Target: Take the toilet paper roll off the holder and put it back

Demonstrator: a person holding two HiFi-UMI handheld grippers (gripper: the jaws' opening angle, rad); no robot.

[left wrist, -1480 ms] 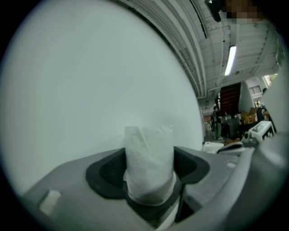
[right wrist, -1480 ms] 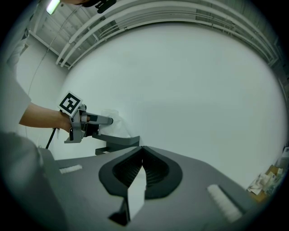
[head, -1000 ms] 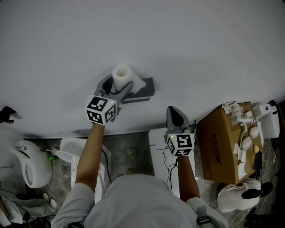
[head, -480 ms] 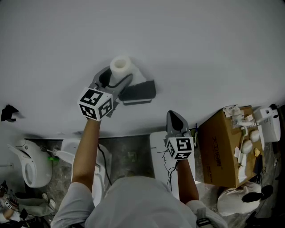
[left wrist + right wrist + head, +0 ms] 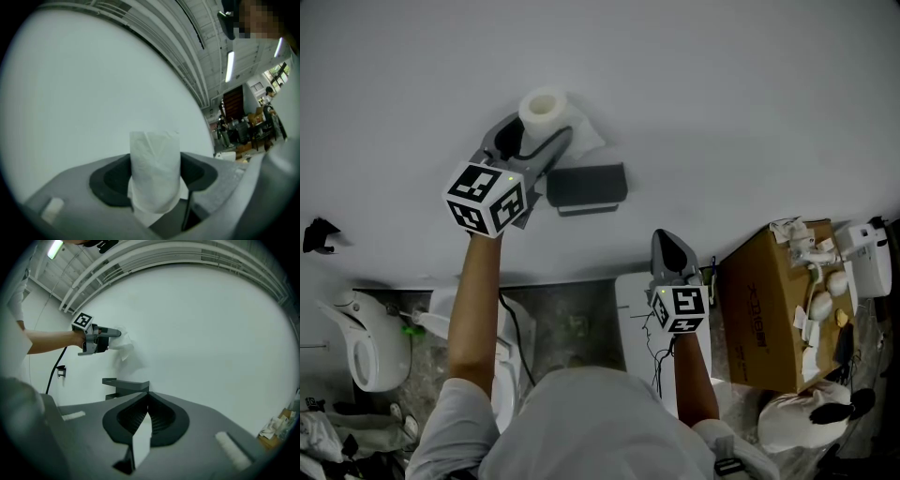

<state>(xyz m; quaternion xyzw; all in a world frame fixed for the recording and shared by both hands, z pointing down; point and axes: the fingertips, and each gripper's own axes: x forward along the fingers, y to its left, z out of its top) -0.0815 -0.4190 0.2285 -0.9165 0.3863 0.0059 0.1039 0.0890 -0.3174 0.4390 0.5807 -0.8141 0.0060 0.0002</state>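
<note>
**A:** What do you have in front of you?

**B:** A white wall fills most of your head view. A cardboard box of odds and ends sits low on your right. A dark toilet paper holder juts out from the wall.

**A:** And the roll?

**B:** The toilet paper roll is off the holder, above it and to its left, close to the wall. Your left hand-held gripper pinches the roll across its sides, and a loose sheet trails from it. Your right hand-held gripper hangs lower, apart from the holder, with its jaws pressed together.
</note>
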